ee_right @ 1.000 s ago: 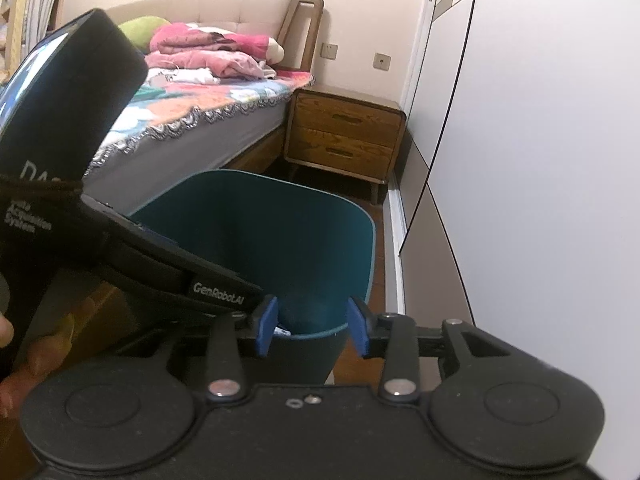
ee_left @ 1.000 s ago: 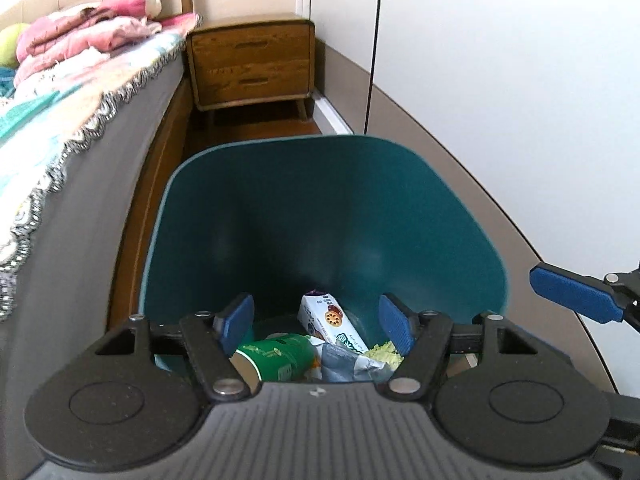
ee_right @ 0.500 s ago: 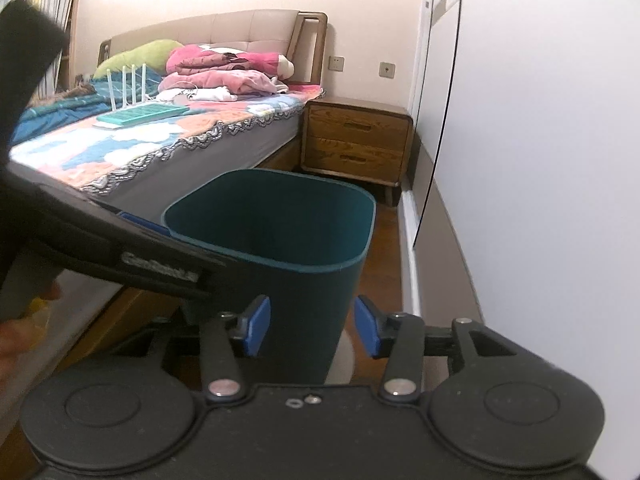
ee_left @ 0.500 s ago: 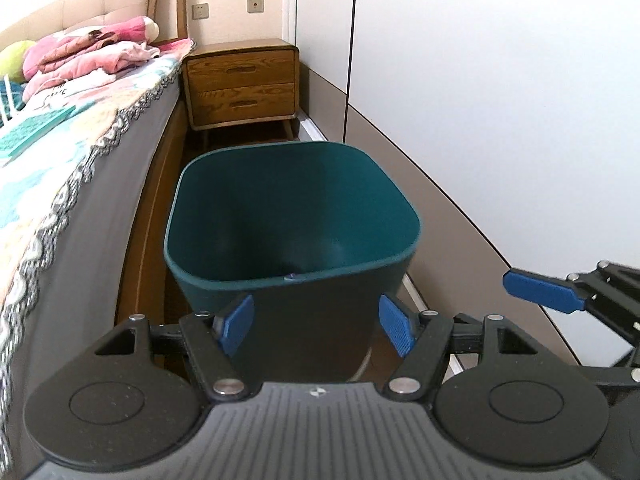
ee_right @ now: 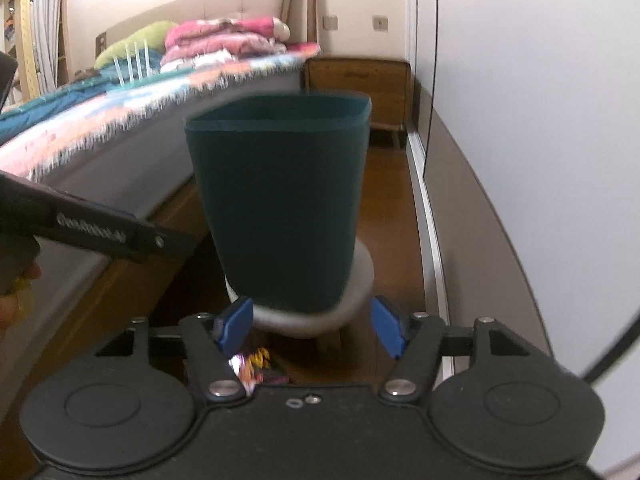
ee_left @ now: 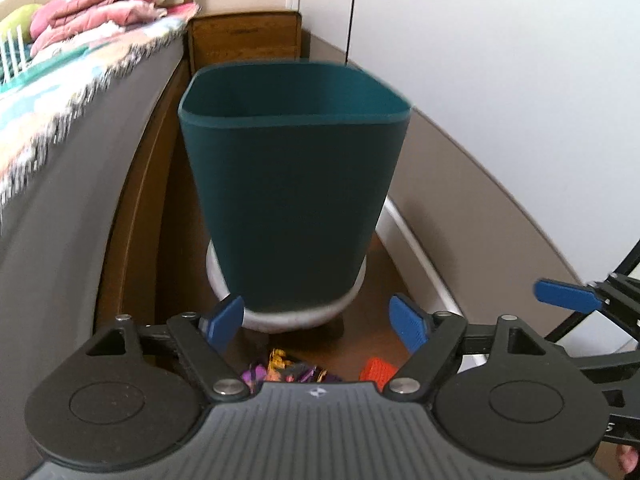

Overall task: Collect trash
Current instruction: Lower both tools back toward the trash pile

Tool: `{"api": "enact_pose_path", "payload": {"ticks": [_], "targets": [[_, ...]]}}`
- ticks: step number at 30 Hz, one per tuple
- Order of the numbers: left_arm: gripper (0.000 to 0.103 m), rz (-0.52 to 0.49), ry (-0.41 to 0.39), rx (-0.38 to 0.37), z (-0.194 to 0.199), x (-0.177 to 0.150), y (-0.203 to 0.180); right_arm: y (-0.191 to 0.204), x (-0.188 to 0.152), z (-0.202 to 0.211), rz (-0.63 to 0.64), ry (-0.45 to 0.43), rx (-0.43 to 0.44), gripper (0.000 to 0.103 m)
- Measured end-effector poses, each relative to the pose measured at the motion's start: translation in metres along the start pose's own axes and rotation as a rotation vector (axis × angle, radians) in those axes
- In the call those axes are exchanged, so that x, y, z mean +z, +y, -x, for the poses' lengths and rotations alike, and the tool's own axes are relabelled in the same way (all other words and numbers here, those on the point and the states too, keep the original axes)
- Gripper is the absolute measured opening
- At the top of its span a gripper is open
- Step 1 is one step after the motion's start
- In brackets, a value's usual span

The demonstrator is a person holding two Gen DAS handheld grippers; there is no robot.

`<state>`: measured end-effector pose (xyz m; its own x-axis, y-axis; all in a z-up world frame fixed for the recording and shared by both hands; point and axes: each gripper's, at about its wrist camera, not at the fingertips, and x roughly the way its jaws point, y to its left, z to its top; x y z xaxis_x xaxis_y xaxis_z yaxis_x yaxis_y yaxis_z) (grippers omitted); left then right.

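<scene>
A dark teal bin [ee_left: 294, 200] stands upright on a low white round base [ee_left: 352, 300], between the bed and the wardrobe; its inside is hidden from here. On the wooden floor in front lie a colourful crumpled wrapper [ee_left: 288, 370] and a small orange piece [ee_left: 378, 370]. My left gripper [ee_left: 316, 324] hangs low before the bin, jaws opening, nothing between them. My right gripper [ee_right: 312, 326] is beside it, jaws also opening and empty, with the bin [ee_right: 280, 208] ahead and the wrapper [ee_right: 252, 364] just below its left finger.
A bed [ee_left: 80, 168] with a patterned cover runs along the left. A wooden nightstand [ee_left: 244, 40] stands behind the bin. White wardrobe doors [ee_left: 500, 80] line the right. A hand [ee_right: 16, 292] holds the left gripper's handle.
Both grippers have pulled back from over the bin and sunk below its rim. The trash inside is lost from view, floor litter has appeared, and both pairs of jaws stand wider.
</scene>
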<state>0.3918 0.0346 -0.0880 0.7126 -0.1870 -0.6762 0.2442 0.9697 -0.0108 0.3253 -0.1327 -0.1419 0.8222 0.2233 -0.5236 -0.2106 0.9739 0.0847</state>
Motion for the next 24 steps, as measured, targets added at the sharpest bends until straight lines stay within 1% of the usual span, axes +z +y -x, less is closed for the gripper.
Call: {"api": "enact_pose_path", "payload": {"ticks": [1, 6, 10, 12, 18, 21, 24], "targets": [[0.080, 0.000, 0.008, 0.003, -0.004, -0.007, 0.001, -0.002, -0.011, 0.000, -0.011, 0.010, -0.004, 0.072], [0.081, 0.029, 0.048, 0.044, -0.025, -0.037, 0.007, -0.012, -0.049, -0.005, -0.038, 0.065, -0.037, 0.086], [0.081, 0.068, 0.113, 0.047, -0.048, -0.062, 0.010, -0.019, -0.081, -0.010, -0.052, 0.117, -0.055, 0.087], [0.081, 0.086, 0.129, 0.048, -0.059, -0.071, 0.013, -0.021, -0.096, -0.014, -0.048, 0.151, -0.053, 0.087], [0.083, 0.187, 0.202, 0.019, -0.094, -0.101, 0.028, -0.020, -0.137, -0.028, -0.036, 0.222, -0.057, 0.087], [0.085, 0.200, 0.245, 0.030, -0.113, -0.116, 0.035, -0.019, -0.160, -0.038, -0.035, 0.273, -0.042, 0.088], [0.085, 0.202, 0.284, 0.060, -0.134, -0.126, 0.042, -0.017, -0.183, -0.050, -0.020, 0.320, -0.033, 0.088]]}}
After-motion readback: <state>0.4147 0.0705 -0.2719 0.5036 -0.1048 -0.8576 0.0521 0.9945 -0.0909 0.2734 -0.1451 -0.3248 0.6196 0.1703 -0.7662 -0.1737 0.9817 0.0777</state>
